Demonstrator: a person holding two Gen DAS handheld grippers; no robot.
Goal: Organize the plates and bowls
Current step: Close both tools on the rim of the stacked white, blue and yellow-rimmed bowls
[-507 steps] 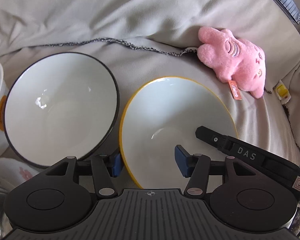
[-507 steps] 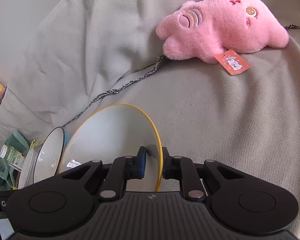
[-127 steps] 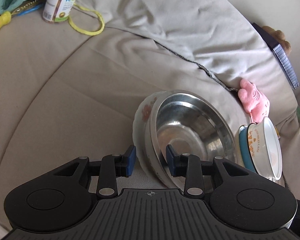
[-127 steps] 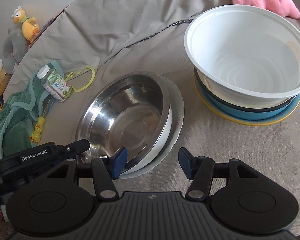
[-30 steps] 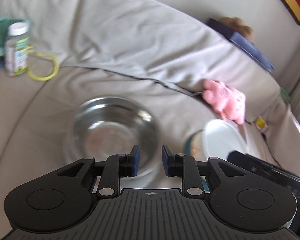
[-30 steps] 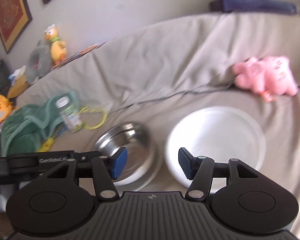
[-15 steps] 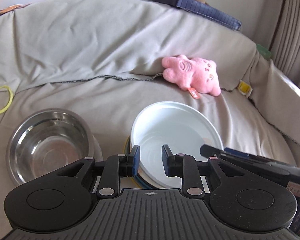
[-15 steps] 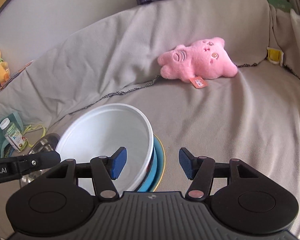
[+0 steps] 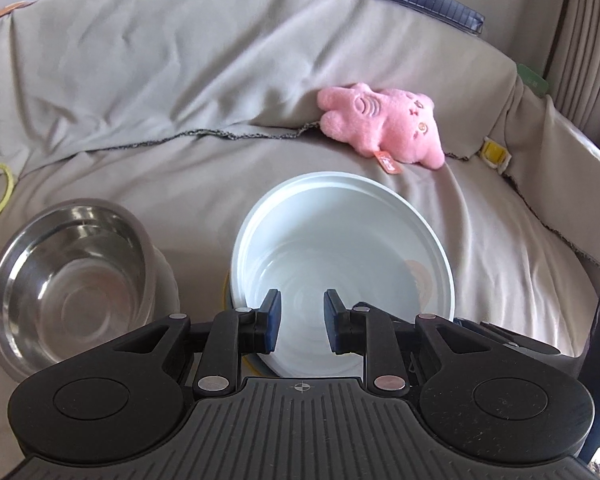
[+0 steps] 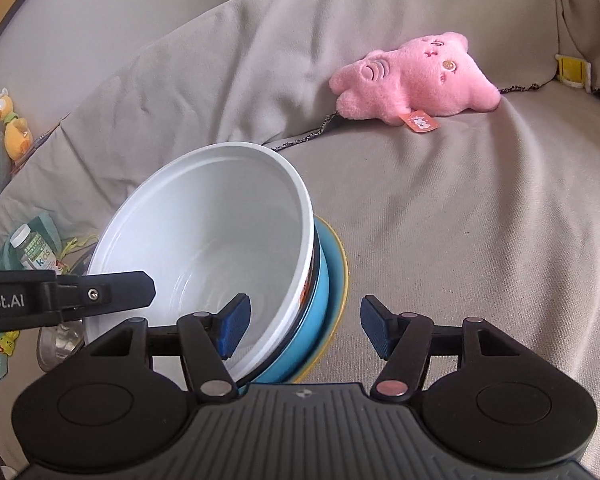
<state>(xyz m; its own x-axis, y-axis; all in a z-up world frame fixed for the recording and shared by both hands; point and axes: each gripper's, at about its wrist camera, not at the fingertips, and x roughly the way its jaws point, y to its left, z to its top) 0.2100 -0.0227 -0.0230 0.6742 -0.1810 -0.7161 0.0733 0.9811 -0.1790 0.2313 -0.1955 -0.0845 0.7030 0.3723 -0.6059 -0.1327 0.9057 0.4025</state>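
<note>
Two grippers over white bowl [image 9: 342, 240] topping blue-and-yellow stack on sofa, steel bowl [image 9: 66, 280] just beside. Left gripper [image 9: 300, 326] narrowly apart, empty. Right gripper [image 10: 302, 330] just widening, straddling rim, pads clear

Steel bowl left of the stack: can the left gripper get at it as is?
Probably yes. The round stainless steel bowl sits open-topped beside the stack; the left gripper holds nothing, and nothing lies between.

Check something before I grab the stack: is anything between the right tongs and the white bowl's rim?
Nothing visible. The right tongs are open and already straddle the near rim of the white bowl; only the left tongs reach in from the far side.
</note>
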